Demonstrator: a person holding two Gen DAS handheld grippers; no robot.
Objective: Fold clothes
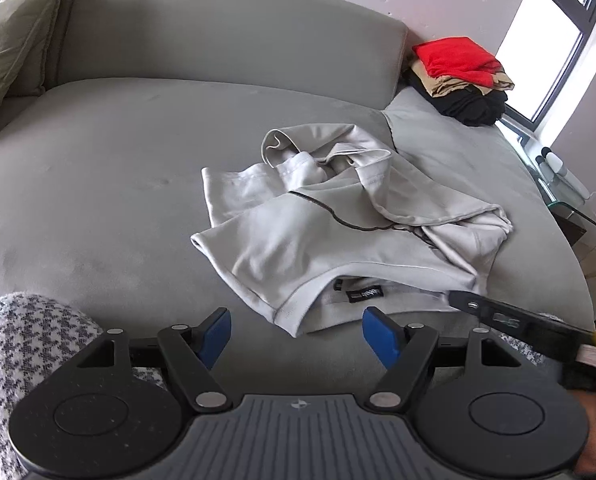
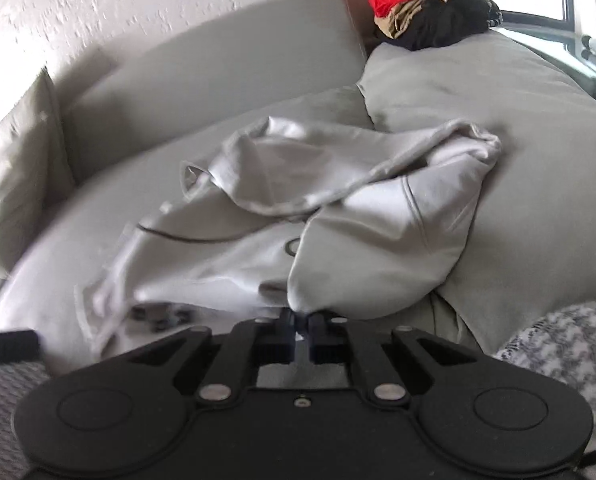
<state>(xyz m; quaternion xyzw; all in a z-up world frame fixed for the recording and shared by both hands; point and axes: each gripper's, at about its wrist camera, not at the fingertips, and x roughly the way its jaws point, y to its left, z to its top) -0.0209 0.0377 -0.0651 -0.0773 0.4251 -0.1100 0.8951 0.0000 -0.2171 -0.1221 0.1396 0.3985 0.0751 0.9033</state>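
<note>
Partly blurred, the right claw point(image 2: 302, 322) pinches the grey garment's point(image 2: 358, 248) hem.

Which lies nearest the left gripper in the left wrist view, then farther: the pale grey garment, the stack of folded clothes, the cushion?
From the left gripper:
1. Pale grey garment, crumpled just ahead, slightly right.
2. Cushion, far left, against the backrest.
3. Stack of folded clothes, far right corner by the window.

Small black neck label point(image 1: 365, 294) inside the collar of the pale grey garment point(image 1: 298, 240): white lettering, upside down, too small to read. A round mark on the fabric point(image 2: 292, 247), illegible.
</note>
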